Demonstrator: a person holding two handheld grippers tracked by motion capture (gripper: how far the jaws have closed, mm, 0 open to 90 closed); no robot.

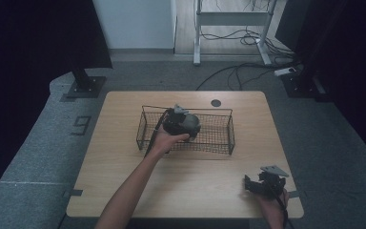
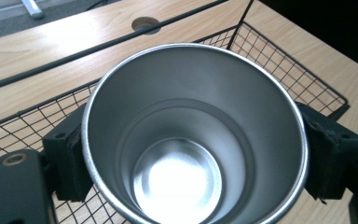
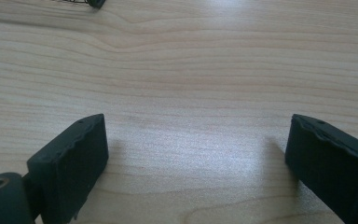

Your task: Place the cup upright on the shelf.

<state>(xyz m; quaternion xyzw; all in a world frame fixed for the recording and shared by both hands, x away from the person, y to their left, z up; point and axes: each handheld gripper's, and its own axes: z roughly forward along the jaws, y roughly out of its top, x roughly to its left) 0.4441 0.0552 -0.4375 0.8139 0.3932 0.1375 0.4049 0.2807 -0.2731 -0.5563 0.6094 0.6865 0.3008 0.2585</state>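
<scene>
A light wooden table (image 1: pixel 124 181) stands on grey carpet (image 1: pixel 28 157), with a round cable hole (image 1: pixel 216 102) near its far edge. Beyond it, black cables (image 1: pixel 238 71) lie across the floor beside a white power strip (image 1: pixel 286 71) and the white metal legs of another desk (image 1: pixel 231 19). Dark curtains (image 1: pixel 28 38) hang at both sides.

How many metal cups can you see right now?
1. The metal cup sits gripped between the left gripper's jaws, over the wire basket on the table. The gripper may hide something else in the basket.
</scene>
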